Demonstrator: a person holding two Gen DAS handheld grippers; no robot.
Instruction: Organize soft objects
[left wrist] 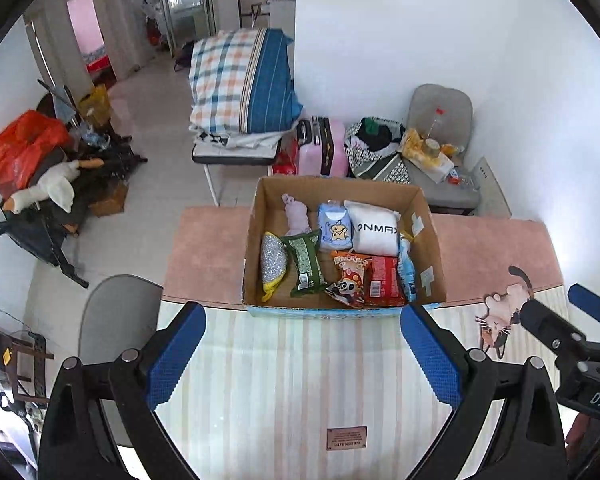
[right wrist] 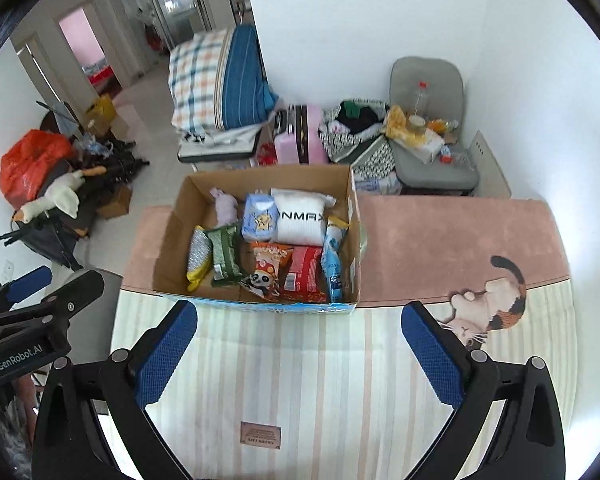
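An open cardboard box [left wrist: 430, 236] [right wrist: 172, 236] stands on the table beyond both grippers. It holds several soft items: a white pouch [left wrist: 374, 229] [right wrist: 302, 220], a pale blue pack [left wrist: 334, 230] [right wrist: 260, 216], a green packet [left wrist: 305, 266] [right wrist: 224, 256], a panda snack bag [left wrist: 350, 282] [right wrist: 265, 274], a red packet [left wrist: 384, 280] [right wrist: 305, 274], a silver scrubber [left wrist: 273, 262] [right wrist: 199, 256], a lilac toy [left wrist: 296, 214] [right wrist: 226, 206]. My left gripper [left wrist: 302, 354] is open and empty just short of the box. My right gripper [right wrist: 300, 354] is open and empty too.
A striped mat with a cat picture [left wrist: 504, 312] [right wrist: 488, 304] covers the near table [right wrist: 440, 240]. A grey chair [left wrist: 112, 312] stands at the left. On the floor behind are folded bedding [left wrist: 244, 80], a pink suitcase [left wrist: 322, 148] and a cluttered grey chair [left wrist: 440, 140].
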